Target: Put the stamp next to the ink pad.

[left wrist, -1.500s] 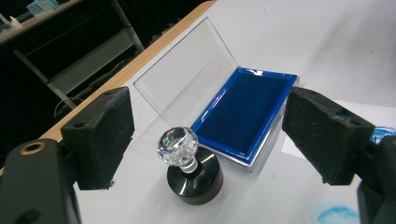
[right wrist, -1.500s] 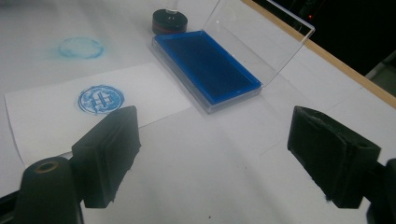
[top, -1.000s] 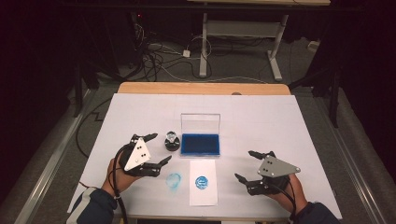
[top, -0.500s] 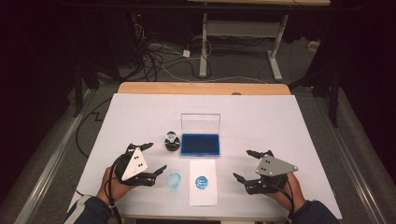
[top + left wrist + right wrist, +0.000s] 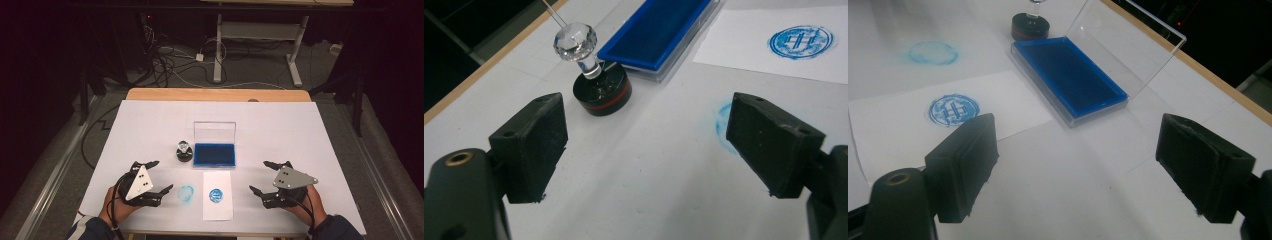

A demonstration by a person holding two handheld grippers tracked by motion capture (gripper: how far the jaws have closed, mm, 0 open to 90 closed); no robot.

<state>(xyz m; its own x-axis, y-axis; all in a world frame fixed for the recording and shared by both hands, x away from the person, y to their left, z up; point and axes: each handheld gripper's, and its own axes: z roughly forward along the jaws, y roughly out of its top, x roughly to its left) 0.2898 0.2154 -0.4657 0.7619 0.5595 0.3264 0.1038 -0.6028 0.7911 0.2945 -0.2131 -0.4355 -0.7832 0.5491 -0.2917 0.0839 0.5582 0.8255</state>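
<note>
A round black stamp (image 5: 184, 150) (image 5: 600, 90) (image 5: 1031, 25) with a clear faceted knob stands upright on the white table, just left of a blue ink pad (image 5: 215, 154) (image 5: 663, 35) (image 5: 1069, 77) whose clear lid is raised. A white paper sheet (image 5: 218, 200) (image 5: 903, 135) carrying a round blue print (image 5: 216, 194) (image 5: 802, 41) (image 5: 954, 110) lies in front of the pad. A faint blue smudge (image 5: 186, 193) (image 5: 932, 52) marks the table left of the sheet. My left gripper (image 5: 156, 176) (image 5: 646, 147) is open, near the smudge and short of the stamp. My right gripper (image 5: 261, 176) (image 5: 1088, 167) is open, right of the sheet.
The white table cover (image 5: 150, 125) ends in a wooden edge (image 5: 215, 94) at the far side. Beyond it, cables (image 5: 175, 65) and a desk frame (image 5: 255, 35) stand on the floor.
My left gripper has drawn back toward the near table edge and left, away from the stamp. The right gripper has barely shifted.
</note>
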